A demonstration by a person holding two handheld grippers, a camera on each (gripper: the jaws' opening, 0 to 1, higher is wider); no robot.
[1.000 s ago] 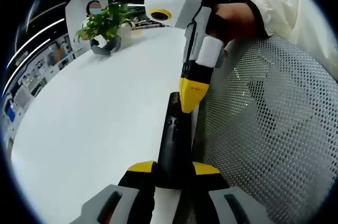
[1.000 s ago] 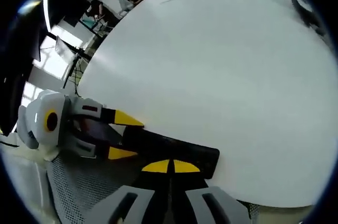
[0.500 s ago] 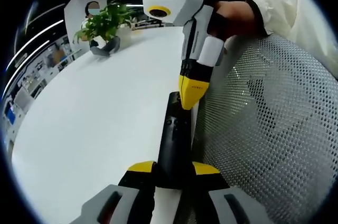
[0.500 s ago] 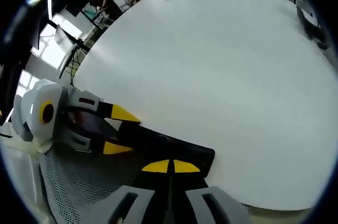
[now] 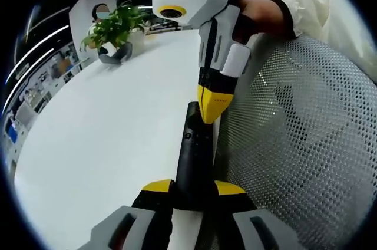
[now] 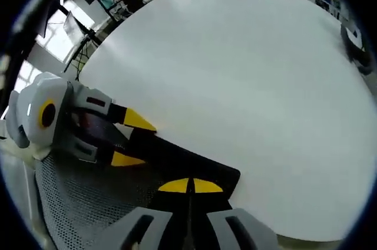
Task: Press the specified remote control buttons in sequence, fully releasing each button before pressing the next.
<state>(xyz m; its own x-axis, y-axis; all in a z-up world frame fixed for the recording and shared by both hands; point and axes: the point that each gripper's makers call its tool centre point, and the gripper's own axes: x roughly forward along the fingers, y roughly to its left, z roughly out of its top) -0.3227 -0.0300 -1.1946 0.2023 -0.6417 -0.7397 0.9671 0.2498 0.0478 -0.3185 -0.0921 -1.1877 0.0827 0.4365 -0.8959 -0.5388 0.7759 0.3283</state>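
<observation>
The left gripper (image 5: 193, 190) holds the near end of the black remote control (image 5: 193, 150) with its jaws clamped on either side, which steadies the remote so that a button can be pushed without it sliding. The remote lies at the edge of the white table (image 5: 106, 120), beside a mesh chair back (image 5: 294, 161). Its long axis runs straight away from the left gripper, far end pointing toward the potted plant (image 5: 115, 29) side of the table. The right gripper (image 5: 211, 107) comes down from above with its yellow jaws closed together into one tip, set on the remote's far part, probably on a button, though contact is hard to confirm. In the right gripper view the remote (image 6: 177, 161) stretches from the left gripper (image 6: 126, 141) to beneath the closed jaws.
</observation>
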